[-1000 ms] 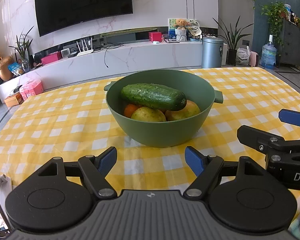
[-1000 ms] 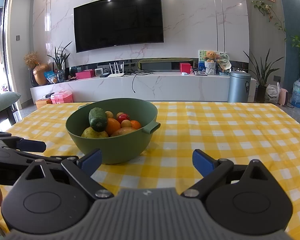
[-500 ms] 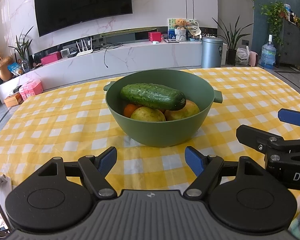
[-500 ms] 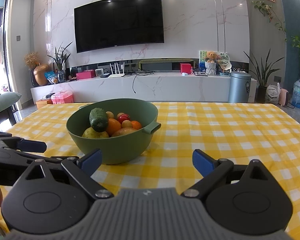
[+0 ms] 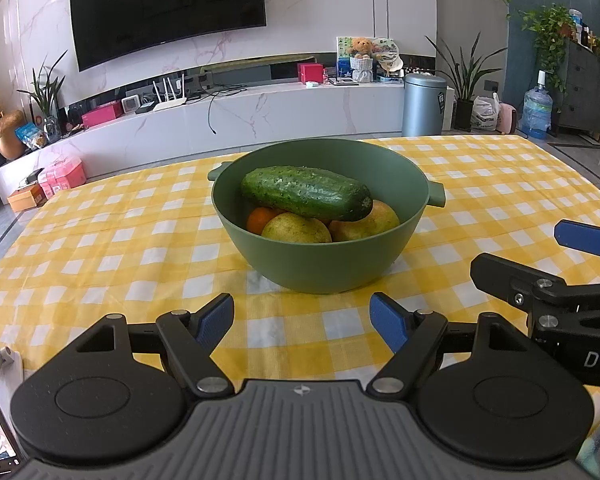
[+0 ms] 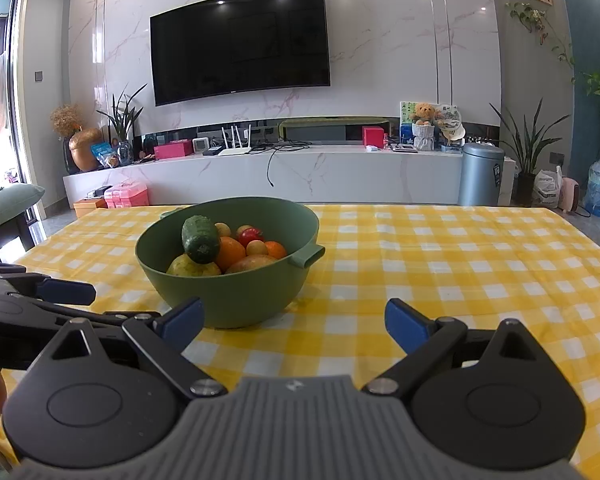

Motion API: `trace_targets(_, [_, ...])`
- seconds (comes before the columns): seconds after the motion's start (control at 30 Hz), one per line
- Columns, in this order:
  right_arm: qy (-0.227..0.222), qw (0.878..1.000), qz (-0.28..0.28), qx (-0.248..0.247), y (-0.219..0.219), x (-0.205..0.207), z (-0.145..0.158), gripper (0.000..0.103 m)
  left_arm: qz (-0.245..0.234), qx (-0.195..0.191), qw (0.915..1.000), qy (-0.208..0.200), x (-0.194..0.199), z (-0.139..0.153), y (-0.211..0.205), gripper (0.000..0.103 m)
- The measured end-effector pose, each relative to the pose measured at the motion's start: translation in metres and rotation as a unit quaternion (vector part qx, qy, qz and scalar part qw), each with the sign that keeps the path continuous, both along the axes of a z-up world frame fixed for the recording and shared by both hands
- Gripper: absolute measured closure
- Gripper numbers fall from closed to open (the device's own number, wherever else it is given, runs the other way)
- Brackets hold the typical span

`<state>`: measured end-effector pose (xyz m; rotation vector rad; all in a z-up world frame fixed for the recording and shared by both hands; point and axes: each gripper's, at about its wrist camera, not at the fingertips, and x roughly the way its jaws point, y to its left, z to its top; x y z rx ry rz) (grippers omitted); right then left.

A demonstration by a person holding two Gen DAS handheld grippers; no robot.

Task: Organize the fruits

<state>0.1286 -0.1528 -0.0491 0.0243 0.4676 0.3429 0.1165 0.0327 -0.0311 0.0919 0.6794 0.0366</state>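
Green bowl (image 5: 320, 268) mid-table on yellow check cloth (image 5: 100, 248), piled w/ fruit: cucumber (image 5: 306, 192) lying lengthwise on top, across a yellow-green pear-like fruit (image 5: 296, 230), a bigger yellow-orange one (image 5: 374, 222) and an orange (image 5: 260, 218); from right-wrist view also a red fruit (image 6: 251, 235) and small yellow ones toward the back. No fruit seen loose on cloth, so consistent w/ sorting already finished into bowl, or w/ a full bowl waiting to be sorted out; can't tell which. Left gripper (image 5: 302, 318) low, just short of bowl, blue pads spread wide, nothing between. Right gripper (image 6: 294, 320) beside it, aimed past bowl's right handle, likewise spread wide and empty. Handling, judged: cucumber firm, bumpy skin, decent grip if taken across its middle, ends likely to pivot. Round fruits smooth, prone to roll and slip; best pinched across widest part, gently, as the red one prob. bruises. Bowl looks stiff plastic, light; side handles the obvious hold.
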Motion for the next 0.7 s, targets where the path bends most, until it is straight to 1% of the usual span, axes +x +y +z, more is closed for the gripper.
trace_targets(0.3, [0.001,1.000,0.001,0.000,0.0002,-0.0001,0.0000,0.010,0.000,-0.002,1.0000,0.003,-0.0026,0.0006,-0.0034,0.013])
trace_targets(0.7, [0.004,1.000,0.001,0.001,0.0012,-0.0004,-0.0013,0.010,-0.001,0.003,1.0000,-0.004,-0.0052,0.0014,-0.0073,0.013])
